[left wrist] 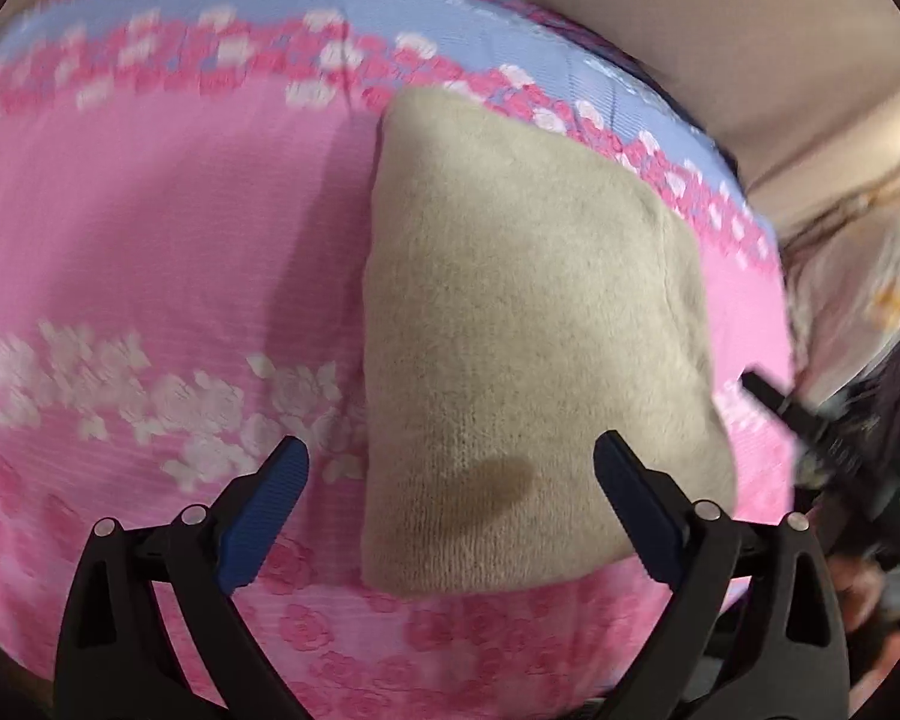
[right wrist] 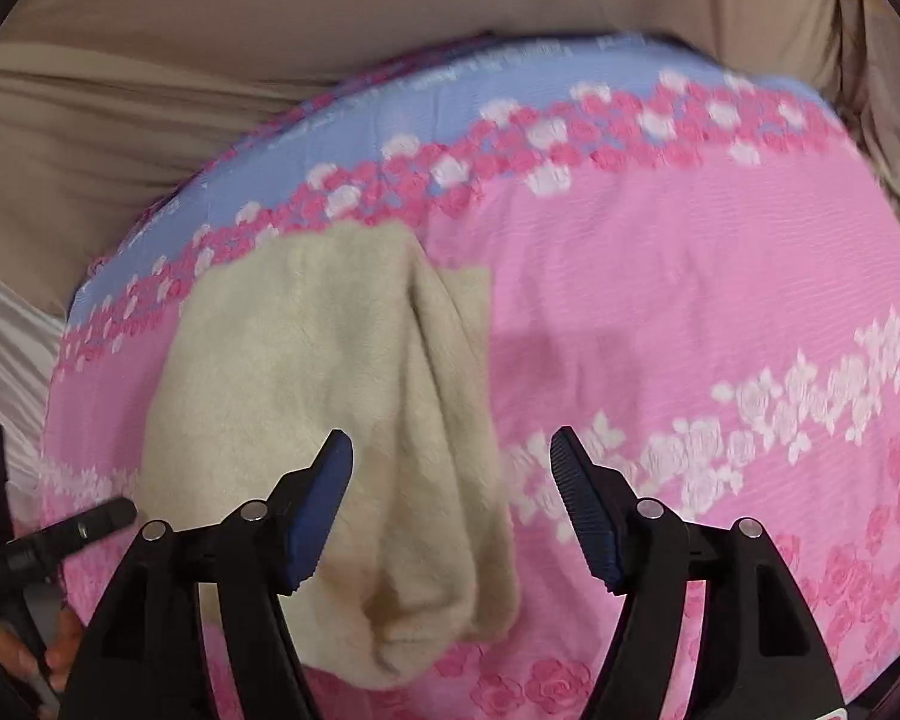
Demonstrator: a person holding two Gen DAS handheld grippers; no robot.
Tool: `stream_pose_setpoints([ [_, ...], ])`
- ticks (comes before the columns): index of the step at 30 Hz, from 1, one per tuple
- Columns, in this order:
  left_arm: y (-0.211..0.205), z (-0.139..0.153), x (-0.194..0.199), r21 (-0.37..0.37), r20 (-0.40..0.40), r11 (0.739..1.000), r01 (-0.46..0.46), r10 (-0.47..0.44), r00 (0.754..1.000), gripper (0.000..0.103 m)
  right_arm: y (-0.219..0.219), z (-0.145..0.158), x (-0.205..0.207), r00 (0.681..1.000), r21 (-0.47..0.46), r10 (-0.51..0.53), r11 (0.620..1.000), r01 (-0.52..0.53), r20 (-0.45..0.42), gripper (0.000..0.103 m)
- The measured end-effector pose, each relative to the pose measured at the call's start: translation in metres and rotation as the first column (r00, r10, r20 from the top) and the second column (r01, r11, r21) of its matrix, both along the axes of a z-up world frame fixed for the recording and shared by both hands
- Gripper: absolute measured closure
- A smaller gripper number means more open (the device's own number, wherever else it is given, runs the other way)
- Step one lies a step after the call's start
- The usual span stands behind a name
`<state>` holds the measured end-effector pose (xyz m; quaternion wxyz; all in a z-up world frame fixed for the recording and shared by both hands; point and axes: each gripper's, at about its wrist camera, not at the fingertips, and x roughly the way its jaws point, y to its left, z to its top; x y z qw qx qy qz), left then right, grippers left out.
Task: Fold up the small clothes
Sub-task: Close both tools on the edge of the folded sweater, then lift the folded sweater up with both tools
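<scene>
A beige knitted garment (left wrist: 528,324) lies folded on a pink flowered sheet (left wrist: 168,228). It has a darker stain near its near edge. My left gripper (left wrist: 450,468) is open and empty, hovering above the garment's near left edge. In the right wrist view the garment (right wrist: 306,384) shows a raised fold running down its right side. My right gripper (right wrist: 450,462) is open and empty above the garment's near right part. The tip of the right gripper (left wrist: 774,402) shows at the right of the left wrist view, and the left gripper's tip (right wrist: 90,519) at the left of the right wrist view.
The sheet (right wrist: 690,312) has white flower bands and a blue band (right wrist: 450,114) at its far edge. Beige fabric (right wrist: 180,60) lies beyond it. A hand (right wrist: 60,648) holds the left gripper's handle at the lower left.
</scene>
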<state>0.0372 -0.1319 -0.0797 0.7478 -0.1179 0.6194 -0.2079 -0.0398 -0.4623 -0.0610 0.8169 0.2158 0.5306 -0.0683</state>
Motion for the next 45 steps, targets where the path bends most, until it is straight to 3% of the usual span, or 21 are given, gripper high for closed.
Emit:
stream_pose_setpoints([
  [3, 0.009, -0.026, 0.014, -0.065, -0.103, 0.995, -0.073, 0.066, 0.992, 0.009, -0.008, -0.023, -0.002, 0.999, 0.118, -0.024, 0.993, 0.028, -0.038, 0.036],
  [8, 0.001, -0.057, 0.032, -0.117, -0.144, 0.990, -0.080, 0.063, 0.988, 0.005, -0.010, -0.057, 0.009, 0.997, 0.301, -0.041, 0.952, 0.058, -0.063, 0.034],
  [10, -0.005, -0.055, 0.035, -0.128, -0.110, 0.989, -0.079, 0.065, 0.992, 0.005, -0.012, -0.070, 0.016, 0.996, 0.379, -0.046, 0.922, 0.071, -0.076, 0.032],
  [11, -0.010, -0.054, 0.037, -0.115, -0.101, 0.991, -0.066, 0.055, 0.993, 0.008, -0.013, -0.074, 0.017, 0.996, 0.407, -0.052, 0.910, 0.077, -0.073, 0.032],
  [12, -0.014, -0.053, 0.038, -0.145, -0.094, 0.988, -0.048, 0.035, 0.995, 0.032, -0.012, -0.072, 0.018, 0.997, 0.409, -0.053, 0.910, 0.072, -0.059, 0.053],
  [13, -0.020, -0.051, 0.039, -0.167, -0.103, 0.986, -0.028, 0.011, 0.995, 0.033, -0.010, -0.069, 0.021, 0.999, 0.418, -0.030, 0.907, 0.046, -0.044, 0.063],
  [15, -0.028, -0.038, 0.041, -0.137, -0.076, 0.991, -0.003, -0.007, 0.997, 0.052, -0.010, -0.055, 0.022, 0.999, 0.390, -0.025, 0.920, 0.031, -0.020, 0.074],
  [18, -0.036, -0.010, 0.036, -0.188, -0.052, 0.981, 0.047, -0.058, 0.997, 0.059, -0.014, -0.015, 0.012, 0.997, 0.367, -0.029, 0.930, 0.002, 0.068, 0.080],
  [20, -0.044, 0.004, 0.032, -0.236, -0.047, 0.968, 0.079, -0.092, 0.995, 0.058, -0.020, 0.011, -0.001, 0.994, 0.318, -0.041, 0.948, 0.008, 0.097, 0.080],
  [22, -0.057, 0.006, 0.024, -0.236, -0.044, 0.965, 0.117, -0.131, 0.990, 0.057, -0.027, 0.020, -0.016, 0.994, 0.271, -0.046, 0.963, 0.019, 0.096, 0.078],
  [25, -0.082, -0.023, 0.011, -0.185, -0.110, 0.973, 0.135, -0.157, 0.981, 0.053, -0.043, -0.008, -0.033, 0.997, 0.258, -0.083, 0.963, 0.079, 0.007, 0.075],
  [27, -0.091, -0.041, 0.004, -0.125, -0.136, 0.985, 0.116, -0.132, 0.982, 0.037, -0.047, -0.032, -0.037, 0.994, 0.267, -0.098, 0.957, 0.109, -0.052, 0.069],
  [28, -0.092, -0.045, 0.003, -0.116, -0.123, 0.987, 0.108, -0.122, 0.985, 0.032, -0.048, -0.042, -0.040, 0.993, 0.302, -0.112, 0.946, 0.121, -0.047, 0.062],
  [30, -0.092, -0.052, 0.001, -0.098, -0.120, 0.991, 0.086, -0.098, 0.988, 0.012, -0.051, -0.047, -0.044, 0.990, 0.329, -0.142, 0.934, 0.142, -0.025, 0.052],
  [33, -0.091, -0.061, 0.001, -0.135, -0.144, 0.990, 0.036, -0.055, 0.988, 0.010, -0.051, -0.060, -0.038, 0.987, 0.378, -0.153, 0.912, 0.157, -0.039, 0.045],
  [34, -0.093, -0.061, 0.002, -0.137, -0.147, 0.990, 0.033, -0.053, 0.988, 0.010, -0.051, -0.064, -0.036, 0.986, 0.396, -0.160, 0.903, 0.164, -0.044, 0.048],
  [35, -0.097, -0.060, 0.003, -0.150, -0.145, 0.988, 0.044, -0.066, 0.987, 0.024, -0.052, -0.064, -0.034, 0.985, 0.407, -0.167, 0.897, 0.171, -0.044, 0.053],
  [37, -0.100, -0.054, 0.008, -0.158, -0.140, 0.986, 0.061, -0.083, 0.987, 0.037, -0.053, -0.054, -0.034, 0.983, 0.406, -0.179, 0.897, 0.174, -0.026, 0.069],
  [38, -0.101, -0.047, 0.008, -0.154, -0.126, 0.986, 0.067, -0.087, 0.988, 0.049, -0.053, -0.045, -0.034, 0.983, 0.401, -0.183, 0.900, 0.173, -0.012, 0.071],
  [39, -0.104, -0.036, 0.008, -0.165, -0.103, 0.983, 0.085, -0.103, 0.989, 0.054, -0.052, -0.033, -0.035, 0.982, 0.395, -0.186, 0.904, 0.164, 0.017, 0.074],
  [45, -0.104, 0.052, 0.011, -0.255, 0.028, 0.951, 0.176, -0.174, 0.984, 0.058, -0.043, 0.075, -0.042, 0.963, 0.303, -0.166, 0.948, 0.096, 0.213, 0.077],
])
